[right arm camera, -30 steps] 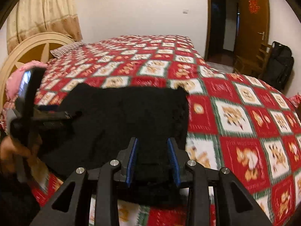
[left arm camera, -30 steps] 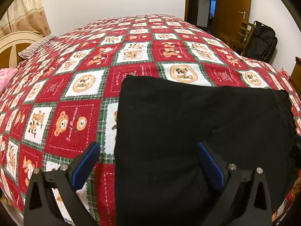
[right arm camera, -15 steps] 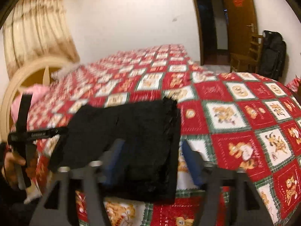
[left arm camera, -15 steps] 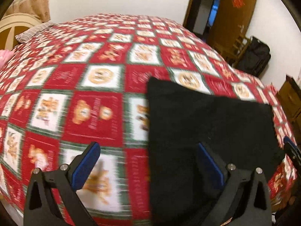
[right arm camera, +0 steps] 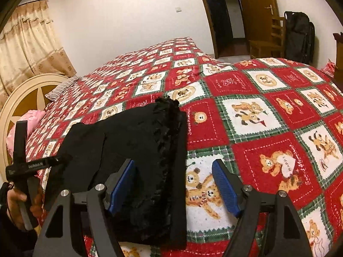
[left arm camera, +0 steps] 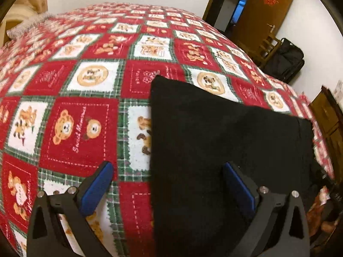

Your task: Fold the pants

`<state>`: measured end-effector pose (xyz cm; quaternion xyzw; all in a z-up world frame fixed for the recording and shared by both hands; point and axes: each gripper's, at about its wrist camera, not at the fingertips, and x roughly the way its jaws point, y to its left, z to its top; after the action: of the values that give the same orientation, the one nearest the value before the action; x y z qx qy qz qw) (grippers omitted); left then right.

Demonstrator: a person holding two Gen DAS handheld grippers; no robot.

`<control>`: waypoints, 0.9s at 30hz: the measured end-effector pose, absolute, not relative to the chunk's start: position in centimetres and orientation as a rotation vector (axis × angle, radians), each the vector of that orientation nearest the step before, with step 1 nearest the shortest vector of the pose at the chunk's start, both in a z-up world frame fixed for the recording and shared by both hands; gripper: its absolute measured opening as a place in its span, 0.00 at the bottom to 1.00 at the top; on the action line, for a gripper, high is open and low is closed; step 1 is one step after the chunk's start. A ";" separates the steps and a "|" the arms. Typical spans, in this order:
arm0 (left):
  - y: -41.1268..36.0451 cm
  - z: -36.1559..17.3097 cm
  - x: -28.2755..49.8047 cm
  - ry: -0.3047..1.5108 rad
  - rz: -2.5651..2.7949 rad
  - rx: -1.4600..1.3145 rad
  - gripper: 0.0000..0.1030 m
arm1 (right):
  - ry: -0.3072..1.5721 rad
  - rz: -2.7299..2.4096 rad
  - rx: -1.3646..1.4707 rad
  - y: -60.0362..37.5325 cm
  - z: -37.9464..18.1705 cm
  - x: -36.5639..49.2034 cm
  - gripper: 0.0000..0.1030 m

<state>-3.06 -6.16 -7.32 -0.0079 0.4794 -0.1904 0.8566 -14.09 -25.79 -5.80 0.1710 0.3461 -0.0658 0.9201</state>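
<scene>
The black pants (left arm camera: 225, 141) lie folded into a flat rectangle on the red patchwork bedspread (left arm camera: 85, 111) near the bed's front edge. They also show in the right wrist view (right arm camera: 137, 150), with the frilled waistband on top at their right side. My left gripper (left arm camera: 167, 184) is open and empty, hovering over the pants' left edge. My right gripper (right arm camera: 173, 184) is open and empty, straddling the pants' right edge. The left gripper's body (right arm camera: 23, 167), held in a hand, shows at the left of the right wrist view.
A cream round headboard (right arm camera: 23, 94), a striped pillow (right arm camera: 62, 87) and a pink cloth (right arm camera: 27, 124) are at the bed's far left. A wooden chair (right arm camera: 268, 40), a black bag (right arm camera: 300, 36) and a brown door (left arm camera: 261, 15) stand past the bed.
My right gripper was shut on the pants' front edge and has opened and lifted back. My left gripper stayed open and swung left, then back toward the pants' left edge.
</scene>
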 end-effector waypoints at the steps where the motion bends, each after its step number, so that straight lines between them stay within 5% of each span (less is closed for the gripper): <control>1: -6.2 -7.2 -3.2 1.006 -0.407 -0.007 1.00 | 0.710 -0.133 0.347 -25.7 -5.8 -14.0 0.73; 9: -7.0 -7.4 -3.3 0.996 -0.423 0.007 1.00 | 0.732 -0.132 0.238 -23.8 -6.0 -12.6 0.73; 11: -6.9 -7.4 -3.2 1.000 -0.426 0.001 1.00 | 0.740 -0.127 0.188 -22.9 -6.0 -12.2 0.67; 13: -6.9 -7.4 -3.2 1.001 -0.433 -0.007 1.00 | 0.748 -0.103 0.180 -22.5 -6.0 -11.8 0.48; 16: -6.9 -7.3 -3.2 1.005 -0.441 -0.007 0.97 | 0.791 -0.080 0.259 -23.0 -6.5 -11.1 0.46; 19: -6.9 -7.1 -3.3 1.001 -0.477 -0.027 0.80 | 0.803 -0.045 0.381 -24.4 -6.7 -11.2 0.34; 20: -6.9 -6.9 -3.4 0.997 -0.495 -0.049 0.62 | 0.799 -0.038 0.395 -24.6 -6.6 -11.4 0.32; 22: -6.6 -6.7 -3.3 0.996 -0.492 -0.090 0.49 | 0.787 -0.026 0.394 -24.6 -6.3 -11.7 0.25; 24: -5.7 -6.2 -3.1 0.989 -0.497 -0.140 0.24 | 0.769 -0.016 0.405 -24.9 -5.8 -12.1 0.19; 27: -5.0 -4.9 -3.4 0.962 -0.550 -0.199 0.19 | 0.739 0.000 0.411 -24.6 -4.8 -12.4 0.17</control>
<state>-3.42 -5.02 -4.91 -0.0942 0.4560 -0.2605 0.8458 -12.40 -24.64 -4.78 0.1996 0.3586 -0.0002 0.9119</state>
